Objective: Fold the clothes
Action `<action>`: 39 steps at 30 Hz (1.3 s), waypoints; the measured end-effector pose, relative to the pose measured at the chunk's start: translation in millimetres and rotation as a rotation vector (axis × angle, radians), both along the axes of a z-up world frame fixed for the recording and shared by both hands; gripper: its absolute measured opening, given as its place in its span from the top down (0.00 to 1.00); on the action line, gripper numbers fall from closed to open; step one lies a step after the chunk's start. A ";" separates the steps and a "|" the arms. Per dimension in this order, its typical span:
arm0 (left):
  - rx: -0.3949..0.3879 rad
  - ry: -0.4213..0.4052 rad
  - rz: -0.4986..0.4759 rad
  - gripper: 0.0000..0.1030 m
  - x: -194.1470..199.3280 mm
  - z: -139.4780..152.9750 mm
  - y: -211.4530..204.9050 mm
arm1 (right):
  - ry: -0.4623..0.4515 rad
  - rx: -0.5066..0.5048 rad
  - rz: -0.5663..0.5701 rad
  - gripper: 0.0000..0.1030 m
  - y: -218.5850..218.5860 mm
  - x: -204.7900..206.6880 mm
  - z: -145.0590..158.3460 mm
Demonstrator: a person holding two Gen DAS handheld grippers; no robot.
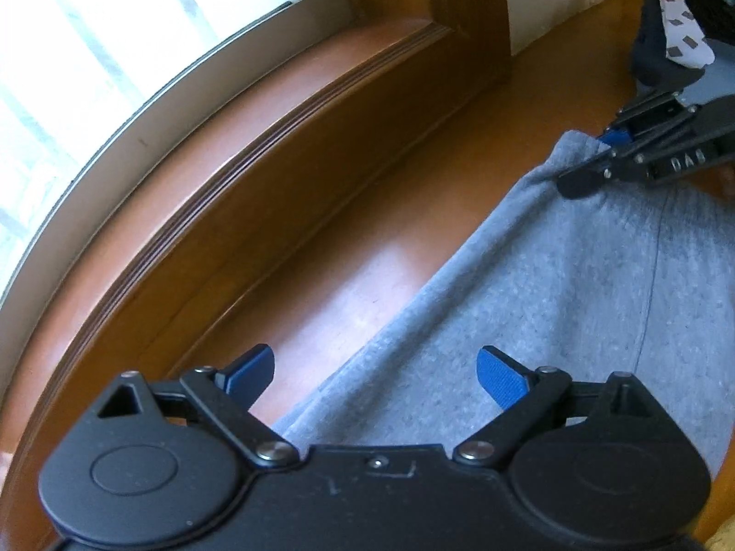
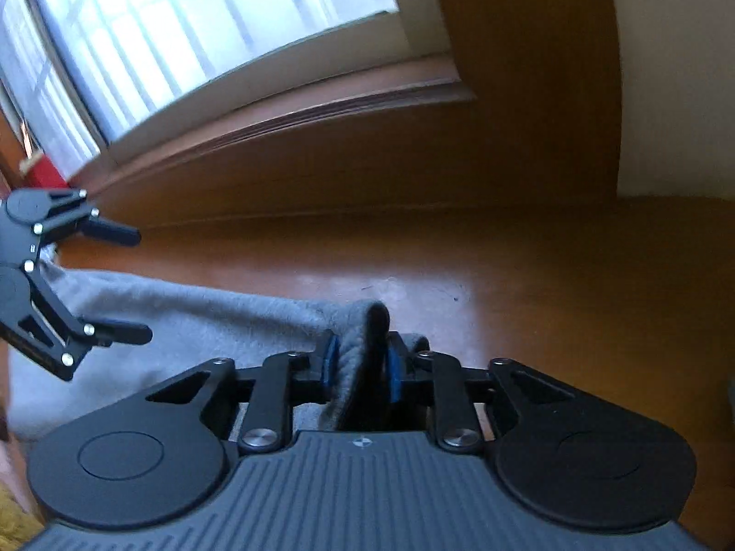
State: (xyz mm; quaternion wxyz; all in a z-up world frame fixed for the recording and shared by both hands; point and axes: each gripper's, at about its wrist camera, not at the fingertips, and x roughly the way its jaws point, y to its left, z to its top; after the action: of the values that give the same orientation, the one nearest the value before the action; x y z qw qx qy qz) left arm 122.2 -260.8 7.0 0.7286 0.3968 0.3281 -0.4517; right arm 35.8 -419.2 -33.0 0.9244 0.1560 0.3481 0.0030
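Right wrist view is showing the right gripper pinching a raised corner of a grey garment, lifting it to start a fold. Left gripper is hovering spread wide over the garment's near edge, gripping nothing. Most of the garment is lying flat on the wooden bench under a window.

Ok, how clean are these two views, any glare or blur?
Left wrist: window blown out, sheen on the wooden top, straight sill bowed by the fisheye. Right wrist: softer overall, left claw slightly smeared.
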 end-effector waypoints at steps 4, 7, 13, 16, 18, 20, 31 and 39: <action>0.001 0.036 -0.005 0.08 -4.1 -8.4 -6.0 | -0.031 -0.161 -0.025 0.42 6.9 -13.4 17.7; 0.006 0.059 0.000 0.08 -7.0 -14.4 -10.2 | -0.081 -0.224 -0.014 0.46 12.2 -22.2 33.9; 0.004 0.072 0.014 0.08 -18.0 -15.3 -15.0 | -0.134 -0.194 0.120 0.62 33.2 -7.4 36.8; -0.006 0.074 0.022 0.08 -24.8 -10.8 -12.9 | -0.153 -0.130 0.188 0.66 37.8 -2.8 31.1; -0.020 0.084 0.027 0.08 -29.9 -7.3 -10.1 | -0.125 -0.125 0.205 0.66 38.6 1.5 25.8; -0.033 0.112 0.036 0.08 -34.4 -6.4 -7.5 | -0.073 -0.134 0.201 0.66 36.9 6.6 16.5; -0.035 0.198 0.067 0.08 -32.3 -19.3 -1.7 | 0.020 -0.230 0.158 0.88 39.3 11.3 9.6; -0.012 0.054 0.229 0.08 -4.5 6.2 65.0 | -0.089 -0.203 0.383 0.59 73.0 25.9 62.1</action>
State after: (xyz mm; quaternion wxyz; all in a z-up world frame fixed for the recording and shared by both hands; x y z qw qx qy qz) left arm 117.7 -195.8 13.2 0.7685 0.3401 0.3882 -0.3782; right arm 61.7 -346.2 29.1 0.9323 -0.0074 0.3287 0.1504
